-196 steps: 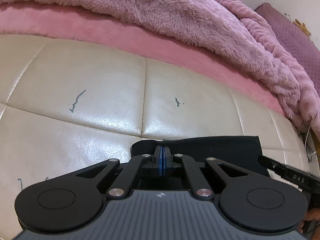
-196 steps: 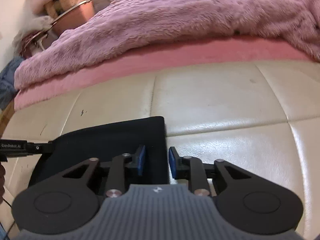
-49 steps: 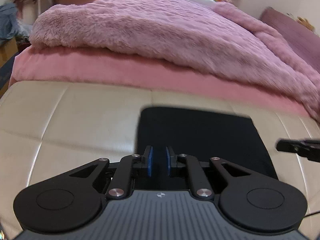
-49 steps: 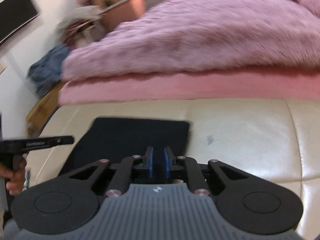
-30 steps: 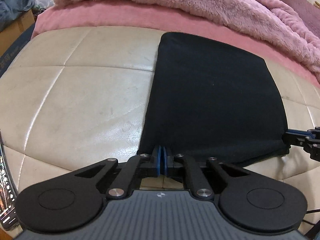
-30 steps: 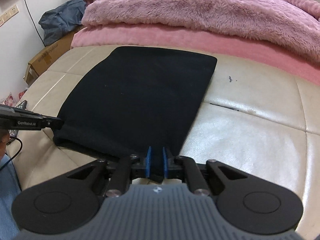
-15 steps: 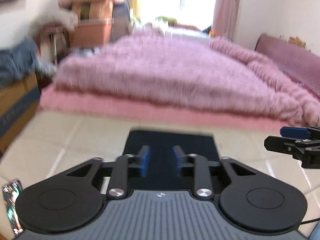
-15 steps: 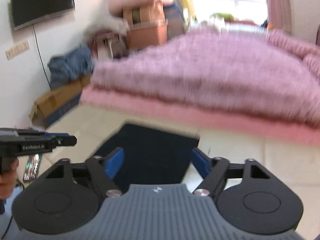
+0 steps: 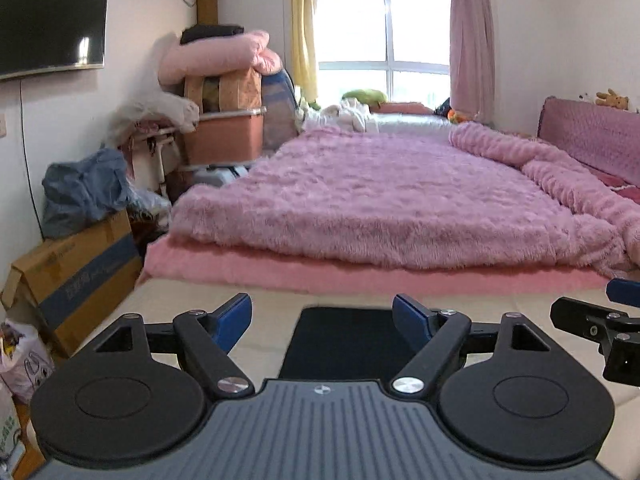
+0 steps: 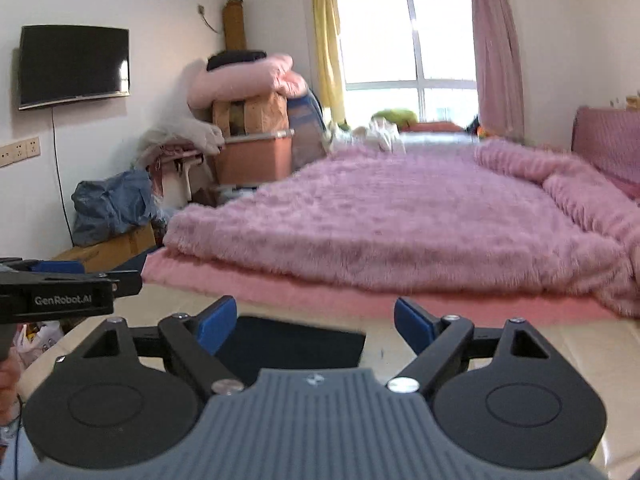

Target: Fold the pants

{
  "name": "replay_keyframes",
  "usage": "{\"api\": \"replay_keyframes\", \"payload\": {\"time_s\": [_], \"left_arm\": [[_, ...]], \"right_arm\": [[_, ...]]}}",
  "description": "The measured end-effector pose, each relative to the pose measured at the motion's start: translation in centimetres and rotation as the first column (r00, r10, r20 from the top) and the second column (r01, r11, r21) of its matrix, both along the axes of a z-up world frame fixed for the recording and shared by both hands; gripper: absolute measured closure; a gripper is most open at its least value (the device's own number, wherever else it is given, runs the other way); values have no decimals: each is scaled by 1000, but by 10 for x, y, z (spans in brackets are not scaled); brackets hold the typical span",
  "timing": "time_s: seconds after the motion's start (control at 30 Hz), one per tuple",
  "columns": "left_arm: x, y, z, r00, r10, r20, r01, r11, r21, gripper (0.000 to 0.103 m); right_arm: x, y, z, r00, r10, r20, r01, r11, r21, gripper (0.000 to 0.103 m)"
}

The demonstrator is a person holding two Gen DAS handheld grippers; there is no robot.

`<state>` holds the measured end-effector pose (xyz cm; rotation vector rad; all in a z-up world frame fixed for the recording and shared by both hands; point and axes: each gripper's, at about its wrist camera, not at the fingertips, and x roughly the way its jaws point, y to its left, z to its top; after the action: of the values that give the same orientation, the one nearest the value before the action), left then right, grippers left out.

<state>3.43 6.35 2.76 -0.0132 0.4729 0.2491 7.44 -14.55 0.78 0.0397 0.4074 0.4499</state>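
My left gripper (image 9: 322, 322) and right gripper (image 10: 316, 326) hover nearly level, jaws just spread wide, nothing between. The folded black fabric pants (image 9: 344, 340) lie flat on the cream leather bench (image 9: 272, 320) at twelve o'clock below. Only the right view reads "GenRobot.AI" (nine o'clock).

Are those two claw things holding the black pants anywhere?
No. The left gripper and right gripper have just opened; the pants lie free below.

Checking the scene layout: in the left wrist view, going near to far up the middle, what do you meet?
left gripper → black pants → cream bench → pink sheet edge → fluffy pink blanket → window
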Motion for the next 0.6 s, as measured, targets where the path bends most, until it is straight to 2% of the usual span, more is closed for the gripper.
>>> {"api": "replay_keyframes", "payload": {"time_s": [0.13,0.33,0.47,0.6], "left_arm": [[-9,-2,-14,999,9,-51,-10,1000,-20,9],[-10,-4,-43,980,-1,-197,-6,999,-35,9],[-14,-4,-58,963,-2,-271,-17,998,-68,9],[-17,-7,-66,952,-17,-306,-9,997,-82,9]], "right_arm": [[-11,2,-10,997,-1,-76,-1,999,-33,21],[-14,11,-40,977,4,-213,-26,995,-99,21],[-14,18,-58,967,-15,-254,-19,991,-131,21],[-17,21,-70,951,-10,-308,-35,990,-140,21]]}}
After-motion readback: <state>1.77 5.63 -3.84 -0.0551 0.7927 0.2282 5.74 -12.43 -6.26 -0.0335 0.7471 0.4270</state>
